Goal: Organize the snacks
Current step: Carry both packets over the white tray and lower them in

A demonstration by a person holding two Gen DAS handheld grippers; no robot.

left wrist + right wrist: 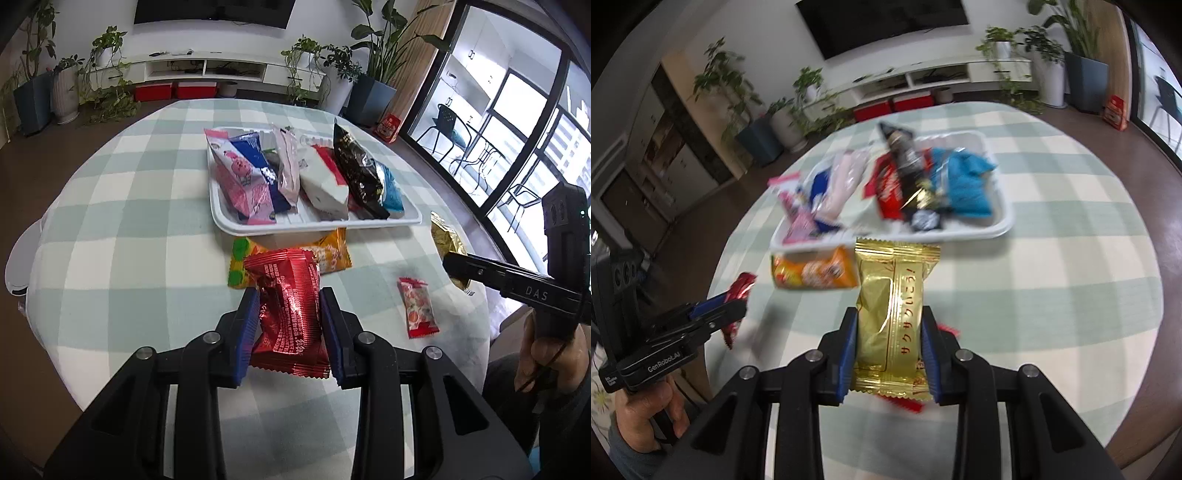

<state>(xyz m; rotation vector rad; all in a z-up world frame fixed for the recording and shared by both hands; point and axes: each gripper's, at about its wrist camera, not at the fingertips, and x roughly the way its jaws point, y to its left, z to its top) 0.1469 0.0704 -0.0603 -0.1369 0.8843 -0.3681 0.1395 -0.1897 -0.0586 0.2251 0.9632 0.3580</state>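
1. Clamped between the blue pads of the left gripper (pixel 290 325): a red foil snack packet (pixel 288 314), lifted off the checked tablecloth (pixel 129 229).
2. Pinched in the right gripper (pixel 889 354): a gold snack packet (pixel 894 317) (Japanese lettering down its seam), upright between the pads.
3. Just beyond both tools: a white tray (pixel 314 223) crowded with packets, among them pink, blue, white and black.
4. Loose near the tray's front rim: an orange packet (pixel 812 275); right of the left gripper, a small red-and-white packet (pixel 419 308).
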